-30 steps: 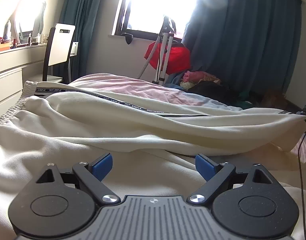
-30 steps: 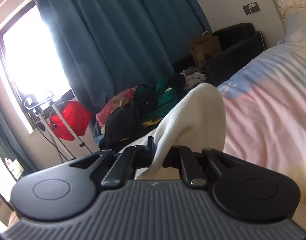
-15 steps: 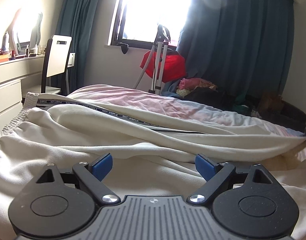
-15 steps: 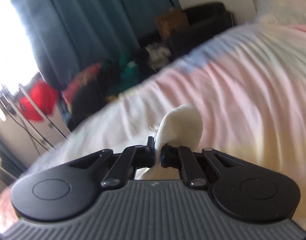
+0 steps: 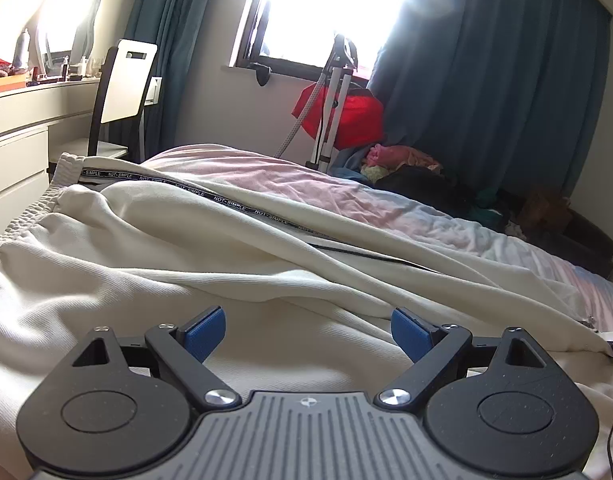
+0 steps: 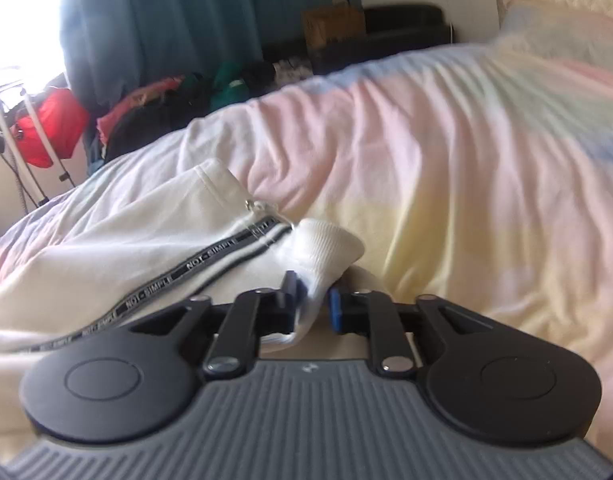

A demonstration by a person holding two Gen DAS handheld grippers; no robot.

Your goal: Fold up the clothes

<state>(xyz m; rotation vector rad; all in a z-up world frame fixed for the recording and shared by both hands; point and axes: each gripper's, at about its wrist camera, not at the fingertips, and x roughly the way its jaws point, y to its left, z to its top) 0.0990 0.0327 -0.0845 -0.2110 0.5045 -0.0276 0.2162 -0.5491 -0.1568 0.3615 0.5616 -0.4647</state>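
Note:
Cream sweatpants (image 5: pixel 186 248) with a black "NOT-SIMPLE" side stripe lie along the bed, waistband at the far left. My left gripper (image 5: pixel 308 330) is open and empty, low over the near leg. In the right wrist view the ribbed cuff (image 6: pixel 326 248) of the pants lies on the bed between the jaws of my right gripper (image 6: pixel 314 300). The jaws stand a little apart, with the cuff loose between them. The stripe (image 6: pixel 210 260) runs back to the left.
The bed has a pink, yellow and blue sheet (image 6: pixel 446 160). A white chair (image 5: pixel 122 92) and dresser (image 5: pixel 22 120) stand at the left. A red bag on a stand (image 5: pixel 342 112) and a clothes pile (image 5: pixel 418 172) lie under the window beyond the bed.
My right gripper has lowered the cuff from the air onto the bed and its jaws have parted. The upper pant leg has settled flat. My left gripper has stayed open.

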